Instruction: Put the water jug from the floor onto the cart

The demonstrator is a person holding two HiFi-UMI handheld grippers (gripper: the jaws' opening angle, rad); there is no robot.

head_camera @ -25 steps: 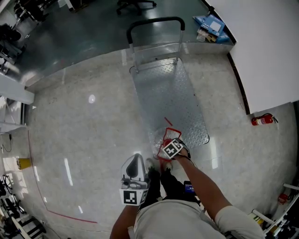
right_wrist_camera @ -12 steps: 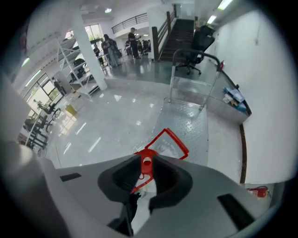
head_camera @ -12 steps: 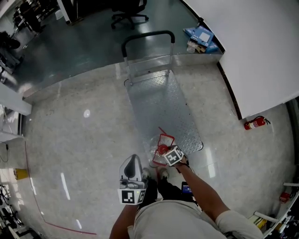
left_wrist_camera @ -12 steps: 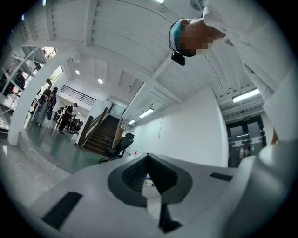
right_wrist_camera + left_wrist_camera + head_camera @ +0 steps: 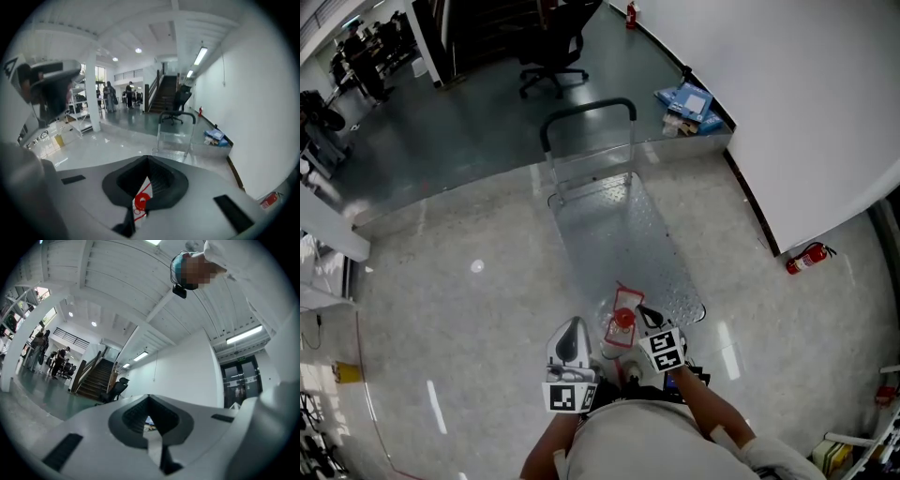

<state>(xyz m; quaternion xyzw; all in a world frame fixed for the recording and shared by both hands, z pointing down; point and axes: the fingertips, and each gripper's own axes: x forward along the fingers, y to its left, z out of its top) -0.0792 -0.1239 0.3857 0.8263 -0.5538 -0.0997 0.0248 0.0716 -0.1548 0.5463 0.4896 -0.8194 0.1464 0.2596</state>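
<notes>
Right gripper (image 5: 641, 317), jaws just closed onto the thin red handle (image 5: 625, 298), holds the water jug (image 5: 617, 336), clear and red-capped, at the cart's (image 5: 619, 225) near end. Left gripper (image 5: 572, 330) is closed on nothing.

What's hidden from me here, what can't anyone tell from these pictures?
- Head view: the water jug shows its red top; its clear body is hard to trace, partly behind the right gripper.
- Right gripper view: its jaws have just been closing, red jug parts between them; the gripper's own body hides the exact pinch spot.
- Head view: the cart hides its wheels under its deck.
- Right gripper view: people far off, too small.
</notes>
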